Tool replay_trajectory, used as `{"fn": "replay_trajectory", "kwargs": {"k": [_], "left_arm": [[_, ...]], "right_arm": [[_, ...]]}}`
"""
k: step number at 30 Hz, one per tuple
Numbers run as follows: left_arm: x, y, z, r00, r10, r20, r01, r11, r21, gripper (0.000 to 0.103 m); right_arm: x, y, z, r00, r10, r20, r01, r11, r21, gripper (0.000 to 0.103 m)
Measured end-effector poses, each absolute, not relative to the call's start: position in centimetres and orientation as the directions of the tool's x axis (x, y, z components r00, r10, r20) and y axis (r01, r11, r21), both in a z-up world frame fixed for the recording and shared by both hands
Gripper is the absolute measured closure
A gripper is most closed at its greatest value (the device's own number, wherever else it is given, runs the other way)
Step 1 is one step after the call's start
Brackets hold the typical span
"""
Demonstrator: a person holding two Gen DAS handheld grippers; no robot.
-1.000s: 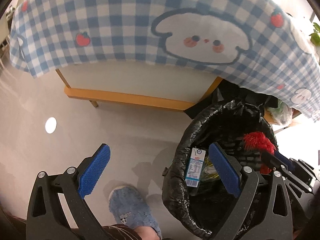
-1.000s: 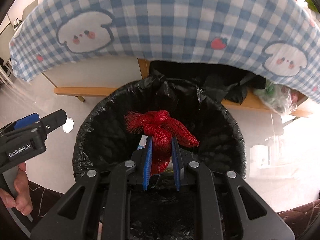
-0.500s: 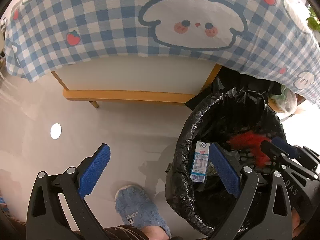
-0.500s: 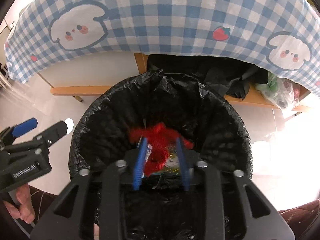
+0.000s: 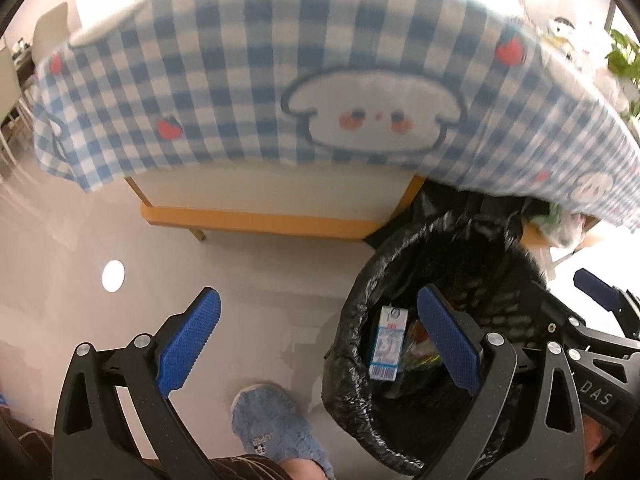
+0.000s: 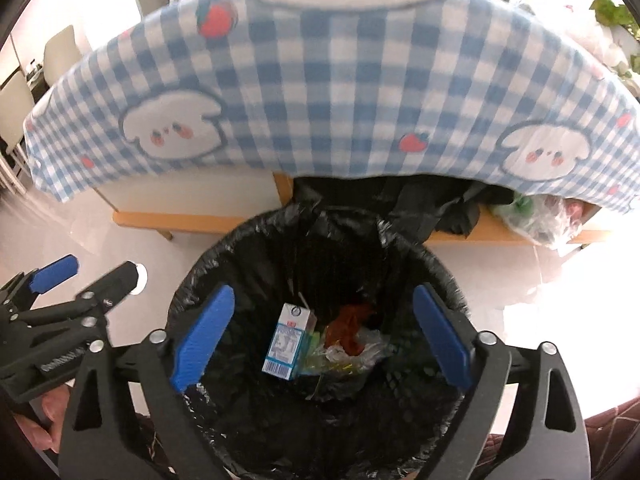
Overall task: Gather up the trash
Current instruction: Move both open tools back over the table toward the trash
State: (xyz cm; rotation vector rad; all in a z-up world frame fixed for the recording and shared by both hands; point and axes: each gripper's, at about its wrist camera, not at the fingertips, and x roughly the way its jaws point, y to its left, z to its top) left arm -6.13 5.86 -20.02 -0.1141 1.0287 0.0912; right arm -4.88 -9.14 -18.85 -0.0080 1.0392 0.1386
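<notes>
Now red netting [image 6: 352, 330] inside bin [image 6: 208, 280]

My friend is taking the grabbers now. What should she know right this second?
Right gripper: open, nothing between its jaws; they have just been opening. It hangs over the bin.
Left gripper: open and empty, over the floor at the bin's edge.
Red mesh net: down inside the bin, on crinkly clear wrappers, beside the milk carton.
Done: net dropped in the bin.
Left: look for more trash; the checked tablecloth hides most of the tabletop, so what remains up there is unclear.
</notes>
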Motion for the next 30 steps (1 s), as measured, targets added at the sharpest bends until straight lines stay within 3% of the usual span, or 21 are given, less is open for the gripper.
{"fn": "replay_trajectory", "kwargs": {"k": [7,30], "left_arm": [[-6.3,5.3,-15.5,0.541,0.015,-0.841,-0.116,0.992,-0.057,0.006],[-3.8,2.4,-5.1,0.575,-0.043,-0.817,-0.065,0.993,-0.098,0.006]], "right_arm": [[-4.9,-10.2,-15.1,0.562,0.068,-0.824,-0.079,0.996,0.029,0.008],[-3.5,-16.0,-3.0,0.686,0.053,-0.726,-0.039,0.999,0.036,0.008]]}}
